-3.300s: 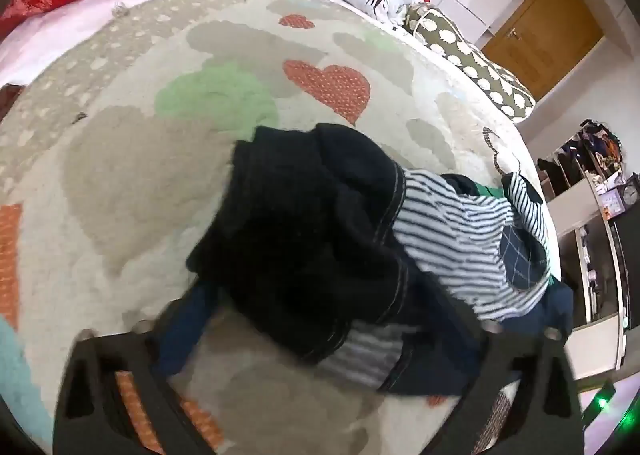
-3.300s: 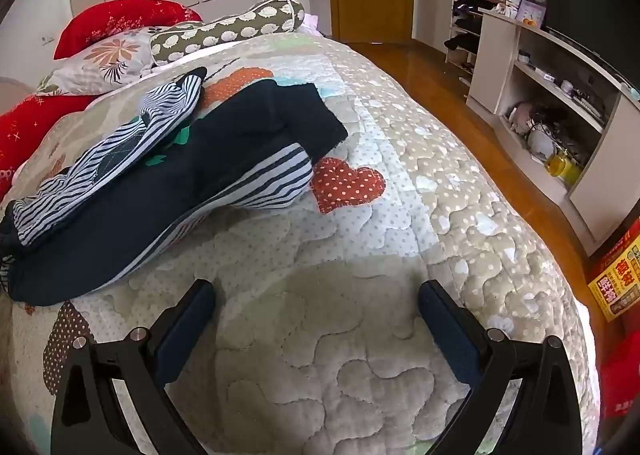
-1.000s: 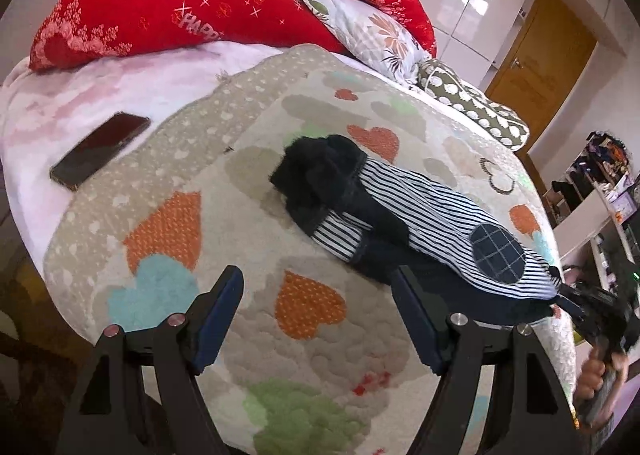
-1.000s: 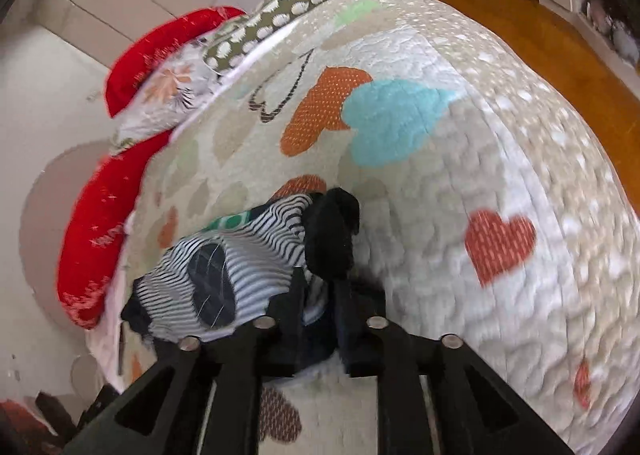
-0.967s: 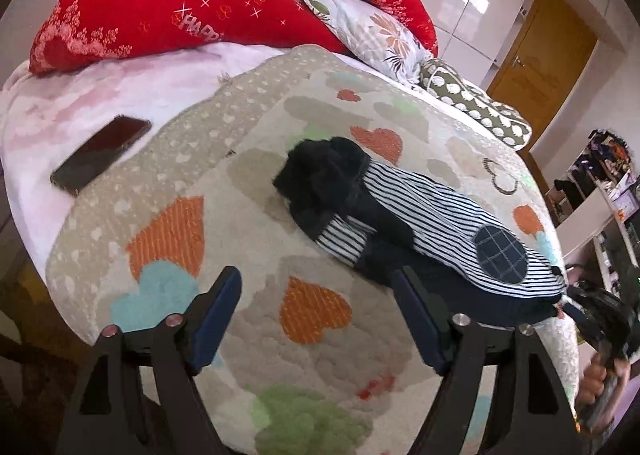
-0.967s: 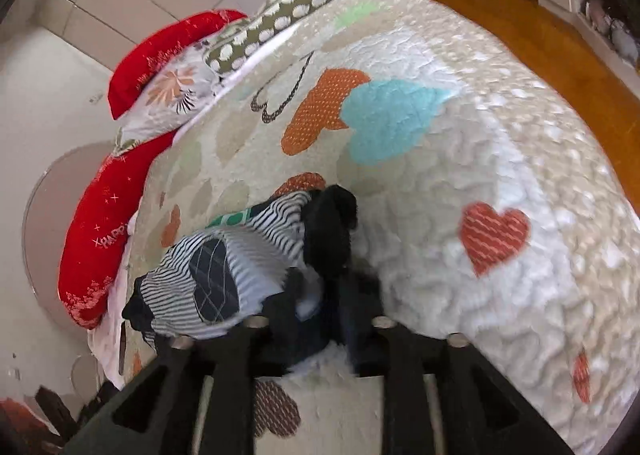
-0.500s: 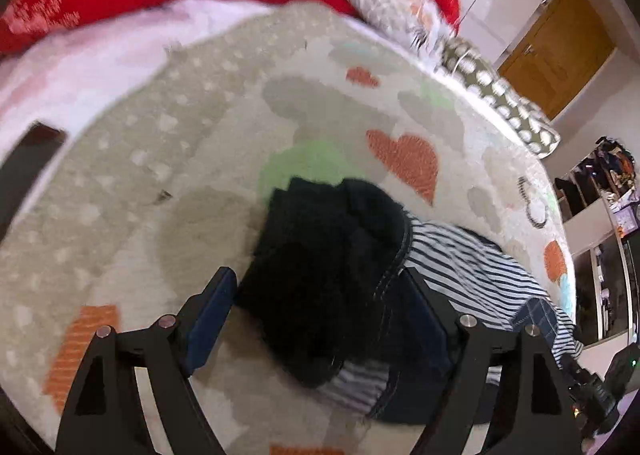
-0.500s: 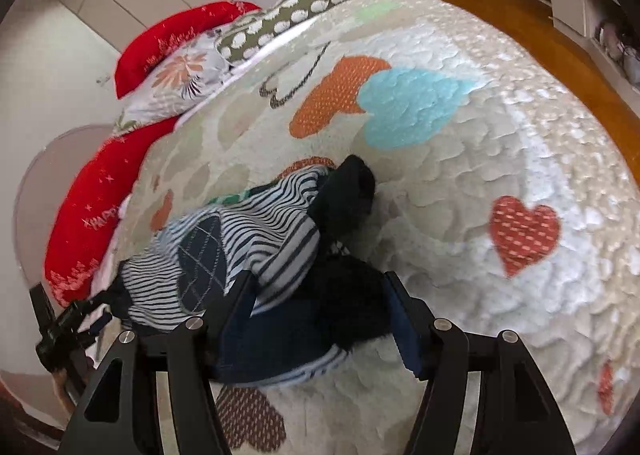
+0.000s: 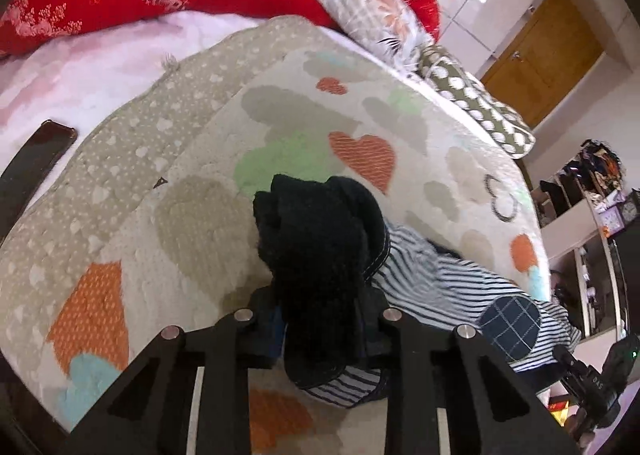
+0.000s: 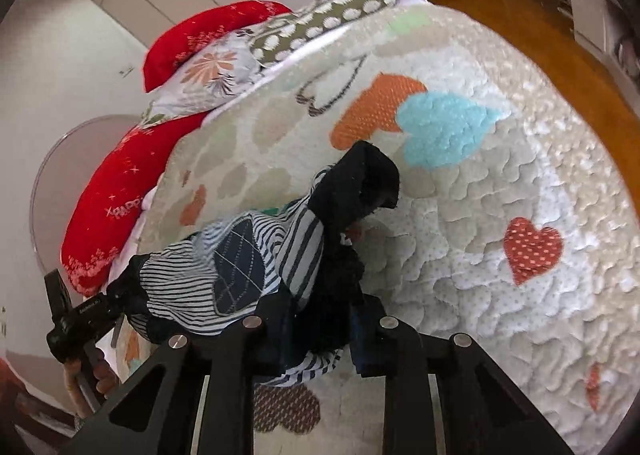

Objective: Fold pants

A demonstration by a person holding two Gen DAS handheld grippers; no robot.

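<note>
Your left gripper [image 9: 320,331] was clamped on the pants [image 9: 320,255] dark end at 6 o'clock; your right gripper [image 10: 316,331] pinched their opposite end, garment bunched on the quilt [image 10: 500,255].

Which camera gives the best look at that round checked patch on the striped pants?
The right wrist view: the checked patch sits large near the middle, its grid lines clear, just beyond the right claw. The left wrist view shows the patch smaller, off to the right side, past the left claw.
</note>
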